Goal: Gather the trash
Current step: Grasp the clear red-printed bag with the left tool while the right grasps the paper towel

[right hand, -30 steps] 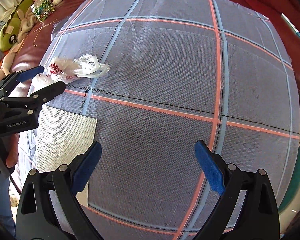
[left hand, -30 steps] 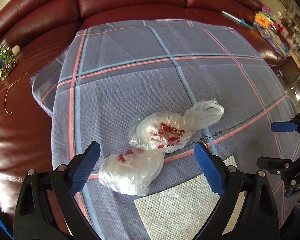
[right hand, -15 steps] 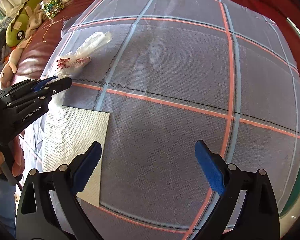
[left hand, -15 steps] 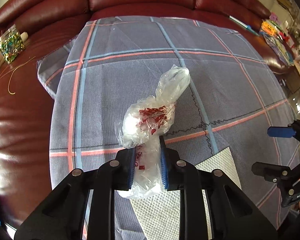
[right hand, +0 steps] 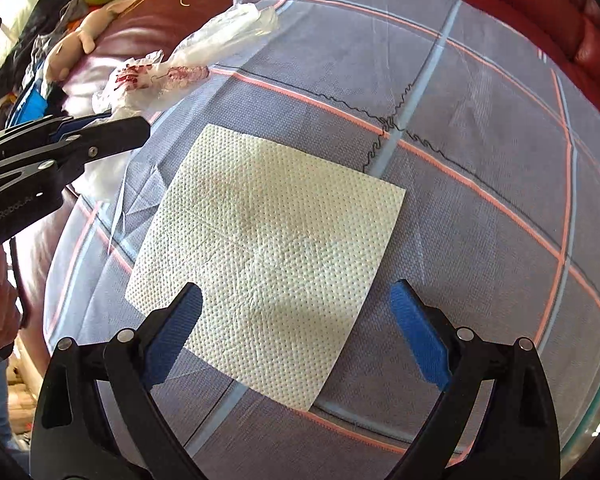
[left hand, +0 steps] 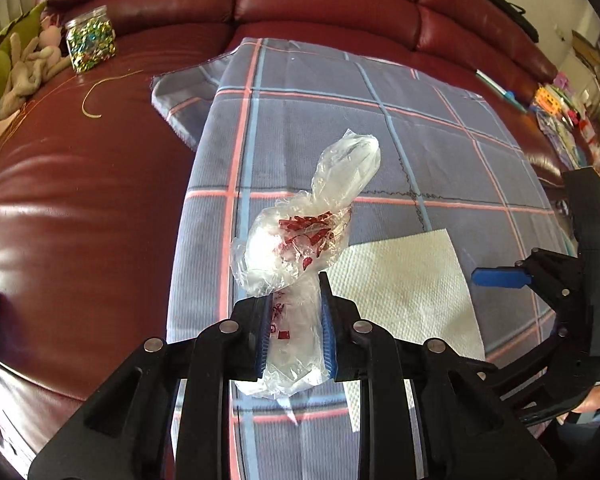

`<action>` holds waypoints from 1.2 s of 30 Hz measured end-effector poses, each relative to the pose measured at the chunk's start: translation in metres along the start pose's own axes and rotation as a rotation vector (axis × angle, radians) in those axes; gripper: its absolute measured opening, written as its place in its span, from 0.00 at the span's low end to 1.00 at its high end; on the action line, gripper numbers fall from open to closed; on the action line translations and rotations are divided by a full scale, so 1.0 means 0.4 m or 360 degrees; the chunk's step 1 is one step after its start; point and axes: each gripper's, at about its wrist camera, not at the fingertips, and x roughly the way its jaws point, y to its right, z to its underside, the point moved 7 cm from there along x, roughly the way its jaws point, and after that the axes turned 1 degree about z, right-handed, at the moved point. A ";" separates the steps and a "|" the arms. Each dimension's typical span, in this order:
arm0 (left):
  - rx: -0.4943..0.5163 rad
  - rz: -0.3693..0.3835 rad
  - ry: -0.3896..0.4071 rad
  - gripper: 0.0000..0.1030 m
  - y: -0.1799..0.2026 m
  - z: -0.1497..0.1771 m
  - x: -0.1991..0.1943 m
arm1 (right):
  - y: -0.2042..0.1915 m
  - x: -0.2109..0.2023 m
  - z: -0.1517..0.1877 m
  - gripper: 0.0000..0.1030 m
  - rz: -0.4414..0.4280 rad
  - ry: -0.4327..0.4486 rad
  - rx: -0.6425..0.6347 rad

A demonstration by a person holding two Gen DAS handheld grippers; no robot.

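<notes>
Plastic bag [left hand: 300, 248] since lifted, red-printed

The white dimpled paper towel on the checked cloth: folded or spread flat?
Spread flat: the white dimpled paper towel lies open as one square sheet, all corners visible.

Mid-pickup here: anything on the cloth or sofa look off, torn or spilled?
Nothing spilled or torn. The left gripper is shut on the crumpled plastic bag, which looks intact. The paper towel lies flat on the checked cloth, creased only. The cloth's far corner is rumpled on the sofa.
</notes>
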 end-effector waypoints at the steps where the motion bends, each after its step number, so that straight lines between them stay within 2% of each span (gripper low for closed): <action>1: -0.0024 0.0006 -0.0001 0.21 -0.006 0.012 -0.003 | -0.004 0.005 -0.004 0.89 0.0012 0.0005 -0.0006; 11: -0.0119 0.0065 -0.0013 0.21 -0.033 0.058 -0.004 | -0.064 0.021 -0.027 0.91 0.0113 0.0030 -0.0150; 14: -0.0114 0.0071 -0.0011 0.21 -0.035 0.062 -0.007 | -0.065 -0.008 -0.036 0.91 0.0099 0.0087 -0.0174; 22: -0.0118 0.0090 -0.0018 0.21 -0.038 0.061 -0.007 | -0.116 0.029 -0.030 0.91 0.0084 0.0021 -0.0295; 27: -0.0130 0.0096 -0.0038 0.21 -0.043 0.064 0.004 | -0.123 0.027 -0.023 0.91 0.0072 0.0080 -0.0330; 30: -0.0144 0.0103 -0.0037 0.21 -0.044 0.064 0.005 | -0.140 0.015 -0.016 0.78 0.0033 0.0111 -0.0376; 33: -0.0152 0.0107 -0.0038 0.21 -0.041 0.063 0.008 | -0.167 -0.004 -0.008 0.45 0.0001 0.0121 -0.0425; 34: -0.0153 0.0109 -0.0037 0.21 -0.038 0.063 0.008 | -0.168 -0.009 -0.005 0.23 -0.0017 0.0110 -0.0420; 35: -0.0152 0.0111 -0.0035 0.21 -0.034 0.062 0.008 | -0.165 -0.010 -0.003 0.09 -0.0046 0.0089 -0.0398; 36: -0.0151 0.0113 -0.0033 0.21 -0.032 0.062 0.007 | -0.159 -0.011 0.001 0.07 -0.0079 0.0075 -0.0369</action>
